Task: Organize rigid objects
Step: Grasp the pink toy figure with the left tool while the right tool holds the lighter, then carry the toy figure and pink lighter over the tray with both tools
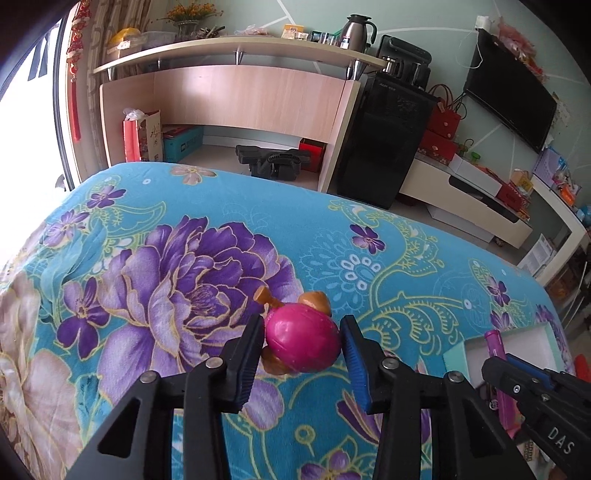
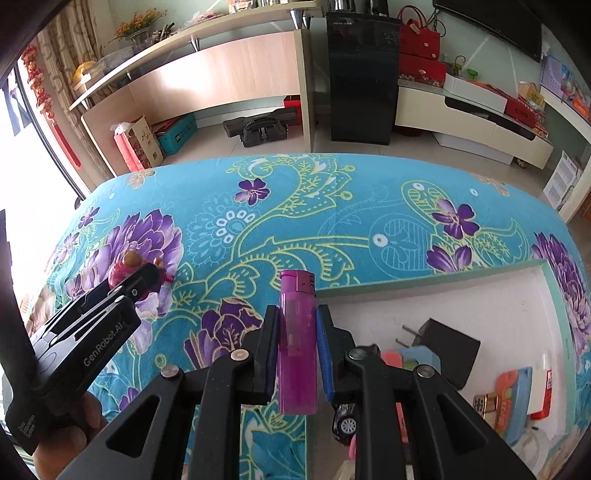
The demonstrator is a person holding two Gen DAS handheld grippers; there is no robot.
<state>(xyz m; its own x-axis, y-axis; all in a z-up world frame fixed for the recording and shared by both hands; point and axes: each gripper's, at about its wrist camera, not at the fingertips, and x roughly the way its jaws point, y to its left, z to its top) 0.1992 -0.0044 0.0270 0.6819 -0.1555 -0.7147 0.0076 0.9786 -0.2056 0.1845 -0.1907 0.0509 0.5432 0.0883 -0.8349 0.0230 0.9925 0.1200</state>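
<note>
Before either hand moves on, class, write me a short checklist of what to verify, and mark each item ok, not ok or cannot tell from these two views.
1. Left gripper jaws shut on the pink toy: ok.
2. Right gripper jaws shut on the lighter: ok.
3. Lighter upright between the jaws: ok.
4. Bare floor left in the box: ok.
5. Toy lifted clear of the cloth: cannot tell.

Ahead of the gripper, a pale wood desk [image 1: 236, 99] with a raised shelf [image 1: 236, 50]; right of it a black cabinet [image 1: 384, 147], then a low cream TV unit [image 1: 476, 206]; wall-mounted television [image 1: 509, 96] on pale green wall [image 1: 424, 22]; bright window [image 1: 22, 74] far left; light tiled floor [image 2: 236, 147].
</note>
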